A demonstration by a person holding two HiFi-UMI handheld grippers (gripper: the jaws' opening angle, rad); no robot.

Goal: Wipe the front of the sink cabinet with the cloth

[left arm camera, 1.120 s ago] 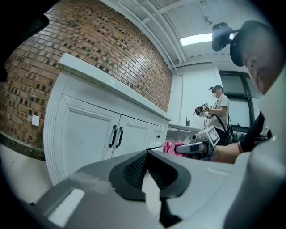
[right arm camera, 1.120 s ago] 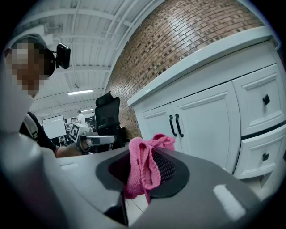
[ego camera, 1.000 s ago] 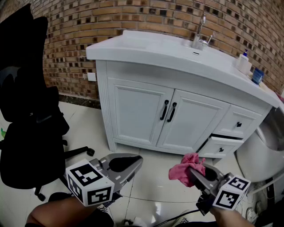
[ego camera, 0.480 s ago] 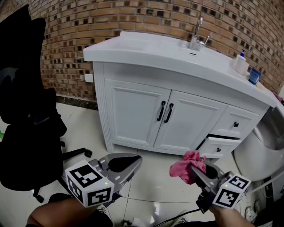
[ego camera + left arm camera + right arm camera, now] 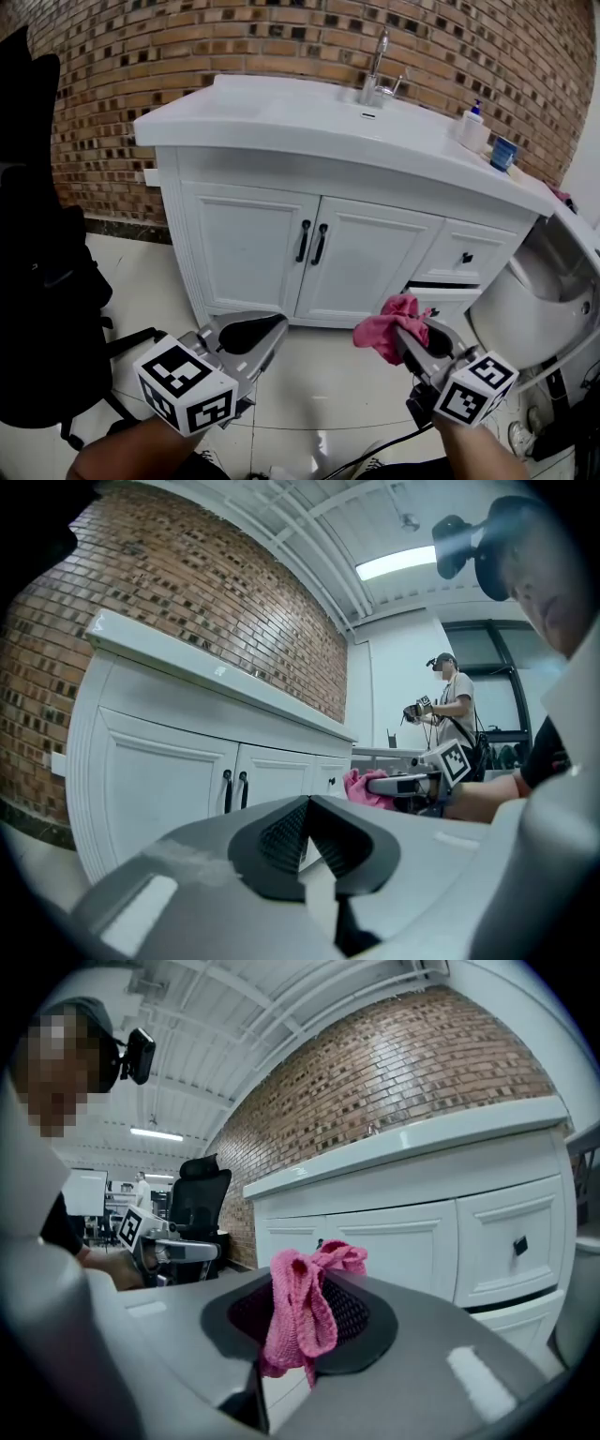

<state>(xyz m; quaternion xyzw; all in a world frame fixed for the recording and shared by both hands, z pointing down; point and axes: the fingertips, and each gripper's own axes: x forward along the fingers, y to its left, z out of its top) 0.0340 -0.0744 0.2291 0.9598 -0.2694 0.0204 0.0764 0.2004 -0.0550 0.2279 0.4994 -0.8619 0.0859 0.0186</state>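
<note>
Holding the pink cloth pinched in my right claw, short of the sink cabinet; my left claw sits pressed together, empty. Next, I judge, press cloth against its front.

right gripper has its jaws pinched on the pink cloth, which bunches up between them, white sink cabinet right ahead, brick wall above, black chair off left
</note>
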